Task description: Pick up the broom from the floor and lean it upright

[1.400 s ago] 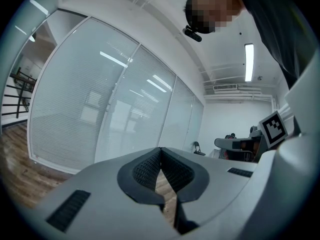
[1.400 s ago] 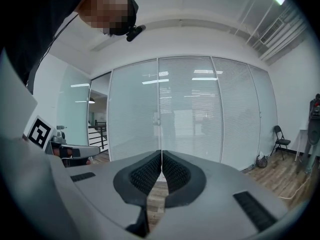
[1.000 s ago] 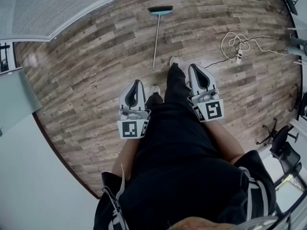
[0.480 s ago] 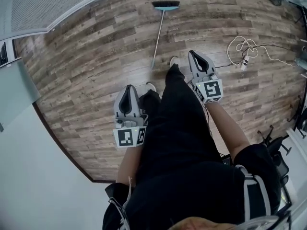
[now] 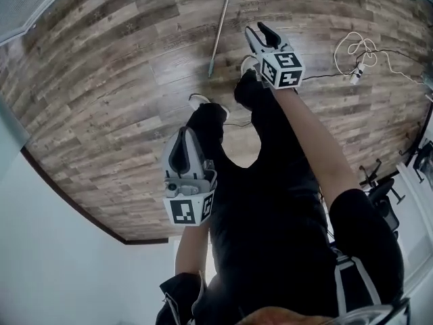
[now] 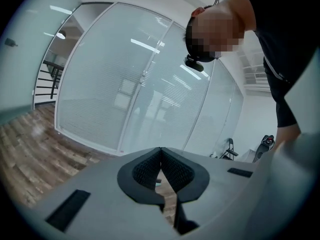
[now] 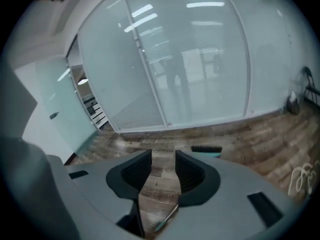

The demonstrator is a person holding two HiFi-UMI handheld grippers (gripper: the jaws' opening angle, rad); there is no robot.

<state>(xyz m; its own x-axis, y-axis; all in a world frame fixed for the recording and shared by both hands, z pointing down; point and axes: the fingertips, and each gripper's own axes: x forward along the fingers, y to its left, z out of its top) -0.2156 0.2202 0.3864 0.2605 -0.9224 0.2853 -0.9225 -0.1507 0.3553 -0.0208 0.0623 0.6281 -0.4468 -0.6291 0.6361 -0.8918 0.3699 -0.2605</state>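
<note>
The wood-plank floor [image 5: 108, 80] fills most of the head view, bounded by a white wall at the lower left. In the right gripper view a glass partition [image 7: 200, 59] closes off its far side. The person [image 5: 270, 202], in black trousers, bends well forward over both feet, probably to bring the right arm down to floor level.

The broom [image 5: 222, 22] lies flat on the floor ahead of the person's feet. Its long handle runs away toward the top edge of the head view, and its head is out of that frame. The right gripper view shows the dark bristles and teal head [image 7: 206, 149] far out on the planks, with the near handle end [image 7: 167, 219] low in the frame, just below the gap between the jaws.

The right claw [image 5: 260, 34] is stretched forward and angled down toward that near end. It sits beside the handle, not on it. Its jaws are opening, and only bare floor shows between them, so nothing is gripped. The spread looks like preparation to straddle the thin handle.

The left claw [image 5: 183, 137] hangs back by the left knee, well apart from the broom. Its jaws are pressed together and empty, and it seems held in reserve, perhaps to steady the handle as it is raised.

A coiled white cable [image 5: 358, 49] lies off to the right, clear of the reach.
</note>
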